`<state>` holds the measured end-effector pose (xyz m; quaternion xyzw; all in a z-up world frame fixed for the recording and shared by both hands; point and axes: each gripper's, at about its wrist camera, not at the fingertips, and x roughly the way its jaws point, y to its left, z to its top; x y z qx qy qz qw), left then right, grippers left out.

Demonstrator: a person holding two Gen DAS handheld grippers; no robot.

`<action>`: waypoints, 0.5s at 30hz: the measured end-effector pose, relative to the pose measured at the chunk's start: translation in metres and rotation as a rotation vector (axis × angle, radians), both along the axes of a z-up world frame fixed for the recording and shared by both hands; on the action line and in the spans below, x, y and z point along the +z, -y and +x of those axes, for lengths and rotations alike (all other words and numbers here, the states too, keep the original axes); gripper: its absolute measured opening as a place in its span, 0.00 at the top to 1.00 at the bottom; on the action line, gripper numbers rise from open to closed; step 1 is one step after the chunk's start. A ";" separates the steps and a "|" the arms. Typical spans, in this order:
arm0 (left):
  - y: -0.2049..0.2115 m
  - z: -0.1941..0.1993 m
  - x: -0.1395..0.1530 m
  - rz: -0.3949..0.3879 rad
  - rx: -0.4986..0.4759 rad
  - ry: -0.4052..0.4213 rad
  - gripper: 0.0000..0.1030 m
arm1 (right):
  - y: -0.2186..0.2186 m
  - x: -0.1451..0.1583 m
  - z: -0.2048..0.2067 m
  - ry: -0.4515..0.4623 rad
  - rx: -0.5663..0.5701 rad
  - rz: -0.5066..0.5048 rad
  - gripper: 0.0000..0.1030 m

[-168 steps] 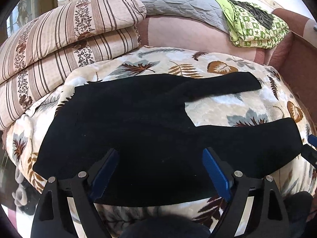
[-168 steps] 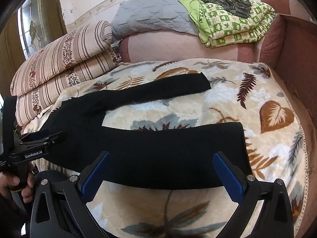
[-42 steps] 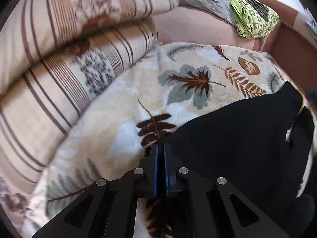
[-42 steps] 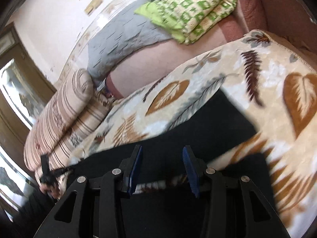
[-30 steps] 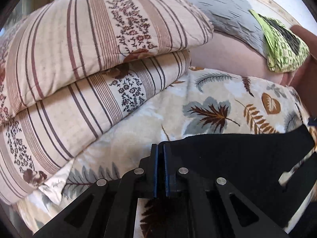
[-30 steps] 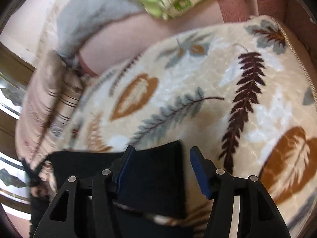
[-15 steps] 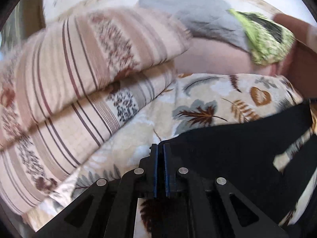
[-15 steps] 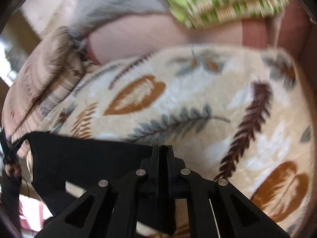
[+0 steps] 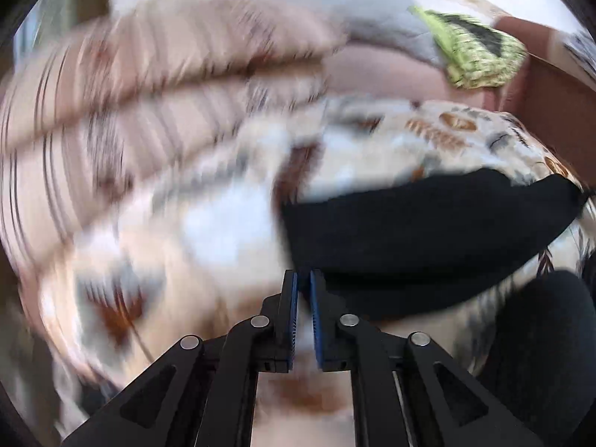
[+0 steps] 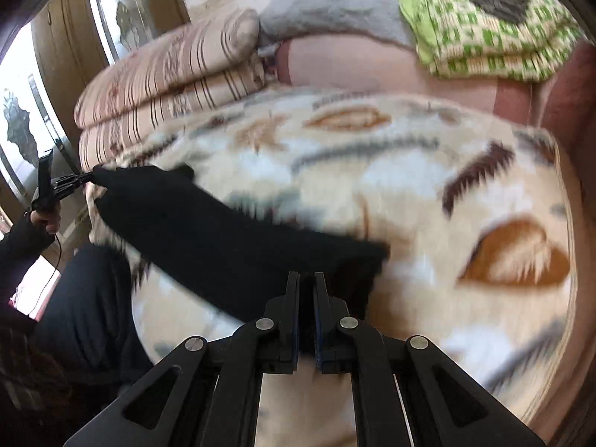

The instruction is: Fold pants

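Observation:
The black pants (image 9: 417, 234) are stretched between my two grippers over the leaf-print blanket (image 9: 223, 223). My left gripper (image 9: 303, 283) is shut on the waist corner of the pants; the view is motion-blurred. My right gripper (image 10: 306, 283) is shut on the leg end of the pants (image 10: 231, 238). In the right wrist view the left gripper (image 10: 80, 178) shows at the far left, pinching the other end of the black cloth, held by a hand.
Striped folded quilts (image 10: 167, 82) lie at the back left, a grey quilt (image 10: 335, 3) and a green patterned blanket (image 10: 484, 33) at the back. A reddish sofa arm (image 9: 551, 111) stands at the right. The person's dark-clad legs (image 10: 85, 305) are at the bed's near side.
Both grippers have pulled the far pant leg toward the near edge, stretching it taut between them. The left view now swings fast and blurs.

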<state>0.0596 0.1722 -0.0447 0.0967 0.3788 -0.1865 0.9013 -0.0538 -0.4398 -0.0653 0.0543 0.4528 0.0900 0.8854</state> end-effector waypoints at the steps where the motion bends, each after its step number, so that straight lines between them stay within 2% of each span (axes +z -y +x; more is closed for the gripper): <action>1: -0.011 -0.004 -0.008 -0.004 0.060 -0.023 0.91 | 0.000 -0.010 -0.007 -0.028 -0.015 -0.007 0.91; 3: -0.035 -0.013 -0.015 -0.063 0.171 -0.059 0.90 | 0.003 -0.020 -0.020 -0.060 -0.077 -0.037 0.82; 5: -0.049 -0.026 -0.009 -0.108 0.237 -0.055 0.86 | 0.012 -0.020 -0.036 -0.074 -0.164 -0.046 0.82; 6: -0.048 -0.032 -0.003 -0.117 0.236 -0.041 0.85 | 0.016 -0.015 -0.043 -0.064 -0.198 -0.046 0.82; 8: -0.033 -0.045 0.015 -0.156 0.175 -0.007 0.83 | 0.019 -0.003 -0.053 -0.034 -0.251 -0.058 0.79; 9: -0.017 -0.050 0.023 -0.173 0.127 0.004 0.82 | 0.020 0.004 -0.056 -0.013 -0.273 -0.047 0.73; 11: 0.015 -0.060 0.034 -0.198 0.024 0.022 0.74 | 0.015 0.021 -0.056 0.045 -0.266 0.021 0.69; 13: 0.046 -0.064 0.039 -0.200 -0.071 0.028 0.74 | 0.004 0.031 -0.049 0.077 -0.237 0.038 0.65; 15: 0.074 -0.061 0.039 -0.173 -0.132 0.031 0.74 | -0.006 0.031 -0.032 0.060 -0.211 0.024 0.59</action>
